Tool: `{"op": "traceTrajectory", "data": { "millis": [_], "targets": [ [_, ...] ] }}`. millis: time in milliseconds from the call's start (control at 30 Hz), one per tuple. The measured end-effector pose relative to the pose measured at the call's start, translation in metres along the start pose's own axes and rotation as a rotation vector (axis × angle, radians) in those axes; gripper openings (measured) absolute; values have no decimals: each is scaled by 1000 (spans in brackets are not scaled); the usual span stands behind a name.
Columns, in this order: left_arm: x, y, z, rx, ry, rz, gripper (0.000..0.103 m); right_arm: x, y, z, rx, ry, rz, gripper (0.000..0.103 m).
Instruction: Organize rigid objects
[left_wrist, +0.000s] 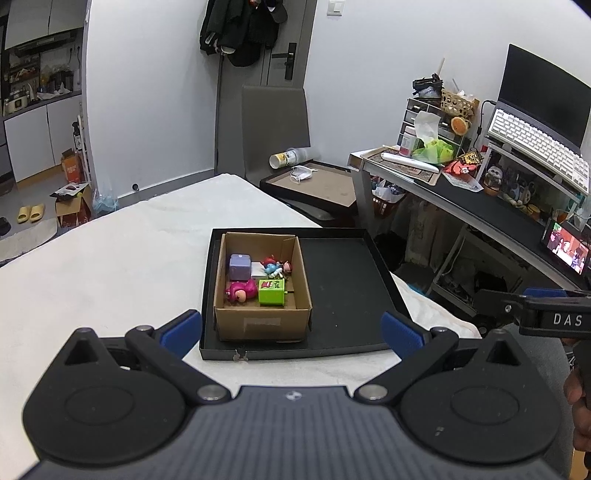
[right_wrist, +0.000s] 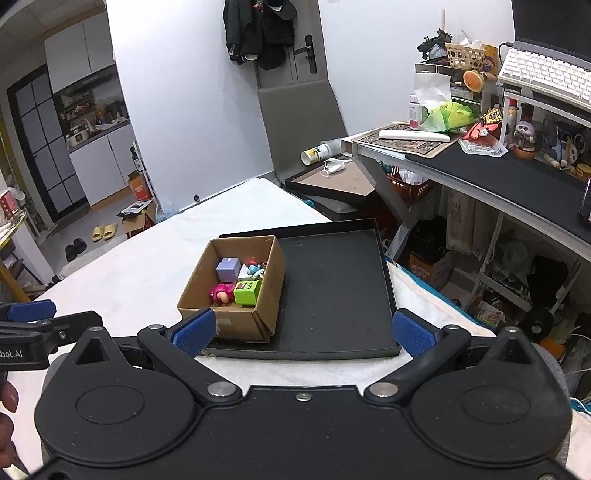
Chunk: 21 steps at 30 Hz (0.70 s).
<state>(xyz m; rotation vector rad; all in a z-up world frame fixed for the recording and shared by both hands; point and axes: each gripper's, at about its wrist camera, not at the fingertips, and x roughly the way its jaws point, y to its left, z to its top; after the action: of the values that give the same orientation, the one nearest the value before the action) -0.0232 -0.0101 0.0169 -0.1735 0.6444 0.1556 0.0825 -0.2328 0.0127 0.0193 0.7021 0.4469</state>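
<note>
A cardboard box (left_wrist: 262, 326) (right_wrist: 242, 325) stands in the left half of a shallow black tray (left_wrist: 343, 288) (right_wrist: 332, 291) on the white-covered table. Inside it lie a purple cube (left_wrist: 240, 266) (right_wrist: 228, 269), a green cube (left_wrist: 271, 291) (right_wrist: 246, 291), a pink figure (left_wrist: 241, 290) (right_wrist: 221, 291) and a small blue and red figure (left_wrist: 274, 266) (right_wrist: 255, 270). My left gripper (left_wrist: 291, 328) is held open, back from the tray's near edge, nothing between its fingers. My right gripper (right_wrist: 301, 330) is also open and empty at the near edge.
The tray's right half is bare. White cloth table (left_wrist: 110, 258) stretches left. A desk (right_wrist: 498, 166) with keyboard, monitor and clutter stands at right; a grey chair (left_wrist: 277, 122) and a second tray with a mask lie beyond. A hand shows at each frame's edge.
</note>
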Motion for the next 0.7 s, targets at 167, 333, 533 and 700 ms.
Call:
{"op": "traceTrajectory", "data": {
  "millis": [167,333,533,700],
  "targets": [
    [-3,-4,-3,15,2,-7,103,-4,-1,-1,3,-2,-1,103],
    [-5,-4,-4,18,-1,-15,103,-6,-1,-2,8,-5,-1,103],
    [-5,-2,-6,9,1,-17,103,-6,-2,-3,8,-3,-2,103],
    [-4,-2,-6,10,6,-17,103,-5,-3,-3,12,3,-3,103]
  ]
}}
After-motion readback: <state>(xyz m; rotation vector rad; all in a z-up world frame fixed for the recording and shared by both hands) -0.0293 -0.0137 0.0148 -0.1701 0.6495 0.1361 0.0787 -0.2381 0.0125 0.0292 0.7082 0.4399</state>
